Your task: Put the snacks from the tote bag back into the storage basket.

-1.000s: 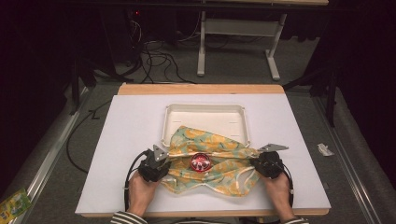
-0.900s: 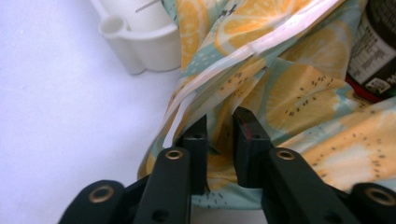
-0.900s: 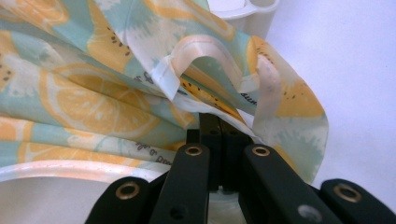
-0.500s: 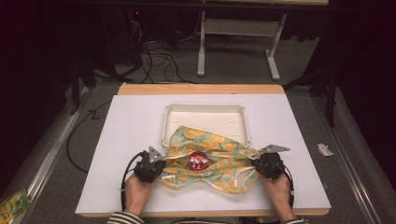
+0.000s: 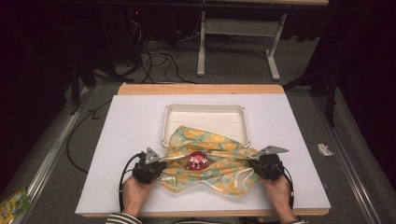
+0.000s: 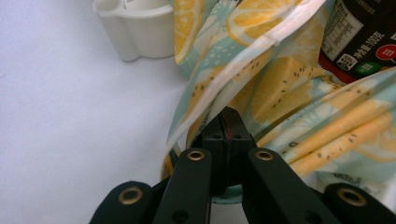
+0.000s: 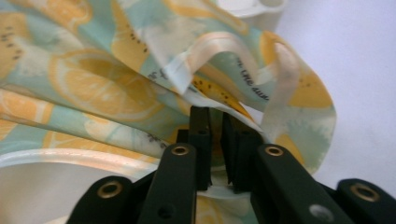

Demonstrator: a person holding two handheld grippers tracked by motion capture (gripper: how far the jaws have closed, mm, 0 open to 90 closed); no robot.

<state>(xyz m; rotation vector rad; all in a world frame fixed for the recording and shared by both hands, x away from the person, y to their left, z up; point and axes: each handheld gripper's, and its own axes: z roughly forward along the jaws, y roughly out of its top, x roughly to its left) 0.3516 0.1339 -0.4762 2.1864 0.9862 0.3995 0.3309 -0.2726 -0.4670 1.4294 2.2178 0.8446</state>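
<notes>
A cloth bag (image 5: 219, 161) printed with yellow lemon slices on pale green lies on the white table, partly over the near rim of a white tray (image 5: 204, 110). A round red-and-dark package (image 5: 198, 160) shows in the bag's opening. My left gripper (image 5: 159, 164) is shut on the bag's left edge. In the left gripper view its jaws meet on a fold of the bag (image 6: 280, 79), with the dark package (image 6: 359, 37) just beyond. My right gripper (image 5: 254, 163) is shut on the bag's right edge. There the fabric (image 7: 93, 79) with its white trim drapes over the jaws.
The white tray's corner (image 6: 135, 28) stands close behind the bag. The tabletop (image 5: 130, 140) stretches bare to the left and right of the grippers. Cables (image 5: 154, 56) and a desk frame (image 5: 275, 65) are on the floor beyond the far edge.
My left gripper has shifted slightly to the left with the bag's edge, pulling the bag wider. The right gripper has stayed where it was.
</notes>
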